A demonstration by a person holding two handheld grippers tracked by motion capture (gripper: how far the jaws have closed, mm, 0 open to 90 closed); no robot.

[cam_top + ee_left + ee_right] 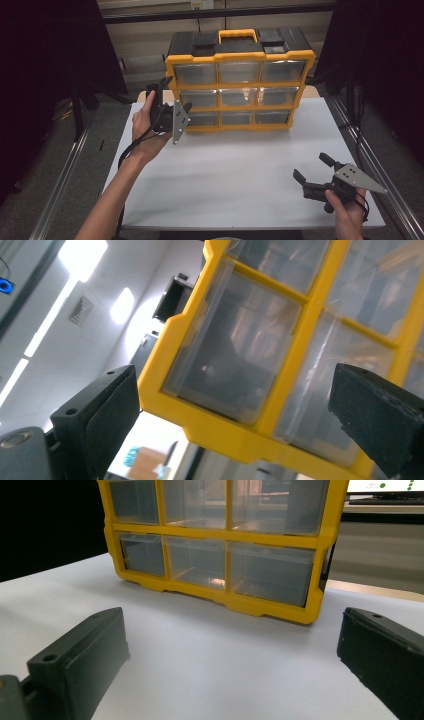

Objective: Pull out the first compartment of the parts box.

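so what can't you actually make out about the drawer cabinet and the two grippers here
- Drawer cabinet contents: glare on the clear fronts in the high view, blur in the left gripper view.
- Left gripper: its grey plate and the hand hide whether the jaws touch the cabinet's left edge.
- Cabinet top: cut off by the upper edge in the right gripper view.
- Right gripper: open, nothing hidden.

a: yellow frame on the drawer cabinet (240, 89), black top, yellow handle (238, 35).

b: clear, greyish drawers (270, 571) behind yellow bars, three rows of three.

a: white, plain table (235, 170).

b: black jaws on the left gripper (170, 102), grey three-cornered plate with dark dots.

a: same black and grey on the right gripper (315, 170).

b: black cable (131, 147) too. dark surroundings.
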